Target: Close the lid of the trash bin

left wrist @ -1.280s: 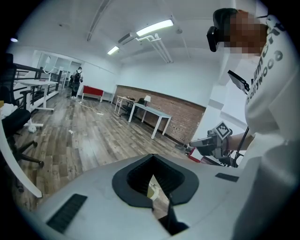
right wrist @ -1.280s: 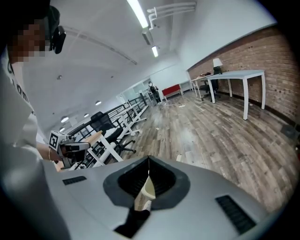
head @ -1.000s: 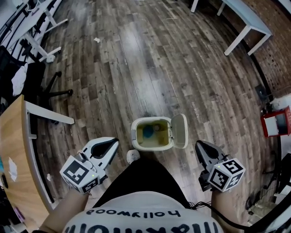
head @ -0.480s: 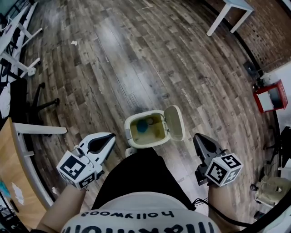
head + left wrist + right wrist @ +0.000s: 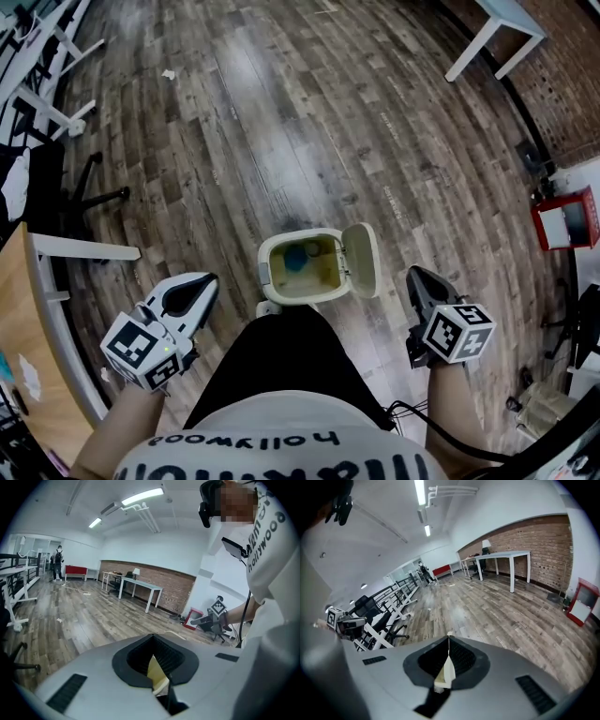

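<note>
A small cream trash bin (image 5: 274,284) stands on the wooden floor just in front of the person's legs. Its lid (image 5: 362,261) is swung open to the right and stands up. Inside lies something blue (image 5: 295,258). My left gripper (image 5: 208,278) hovers left of the bin, jaws shut and holding nothing. My right gripper (image 5: 413,273) hovers right of the lid, apart from it, also shut and holding nothing. In the left gripper view the left gripper (image 5: 152,637) points across the room. The right gripper (image 5: 449,637) aims over the floor in its own view. Neither of these views shows the bin.
A wooden desk (image 5: 28,319) with white legs borders the left. A chair base (image 5: 89,199) and white frames (image 5: 42,89) stand further left. A white table (image 5: 502,33) sits at the top right, and a red box (image 5: 562,220) at the right edge.
The head view has shifted a little. My left gripper has drifted slightly down and left. The lid stays open and the right gripper holds about the same place.
</note>
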### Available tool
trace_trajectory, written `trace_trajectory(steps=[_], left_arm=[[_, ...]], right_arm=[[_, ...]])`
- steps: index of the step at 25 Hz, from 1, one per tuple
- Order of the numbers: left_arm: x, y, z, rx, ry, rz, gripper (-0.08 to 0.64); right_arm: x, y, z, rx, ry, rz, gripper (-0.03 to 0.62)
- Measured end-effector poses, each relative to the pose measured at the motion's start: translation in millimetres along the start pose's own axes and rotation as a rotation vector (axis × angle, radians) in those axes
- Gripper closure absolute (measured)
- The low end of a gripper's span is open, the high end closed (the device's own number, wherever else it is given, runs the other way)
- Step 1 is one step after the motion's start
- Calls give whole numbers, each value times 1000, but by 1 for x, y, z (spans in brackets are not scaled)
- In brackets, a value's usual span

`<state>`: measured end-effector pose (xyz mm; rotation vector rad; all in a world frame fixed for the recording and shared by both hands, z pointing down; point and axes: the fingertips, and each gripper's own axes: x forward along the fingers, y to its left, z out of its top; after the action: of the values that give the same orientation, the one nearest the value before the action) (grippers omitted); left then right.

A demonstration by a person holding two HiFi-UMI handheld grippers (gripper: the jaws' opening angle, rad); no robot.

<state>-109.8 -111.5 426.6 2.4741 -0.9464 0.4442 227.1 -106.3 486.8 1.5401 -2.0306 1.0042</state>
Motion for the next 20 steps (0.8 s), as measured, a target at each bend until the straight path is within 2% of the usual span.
trace_trajectory(steps=[9,20], left_arm=[[-14,-2,13,46,-11,76,555],[-53,11,0,-17,14,213,555]], right_arm=[[43,-25,-18,-32,95,-4,581],[95,-21,-37,10,177,33,581]])
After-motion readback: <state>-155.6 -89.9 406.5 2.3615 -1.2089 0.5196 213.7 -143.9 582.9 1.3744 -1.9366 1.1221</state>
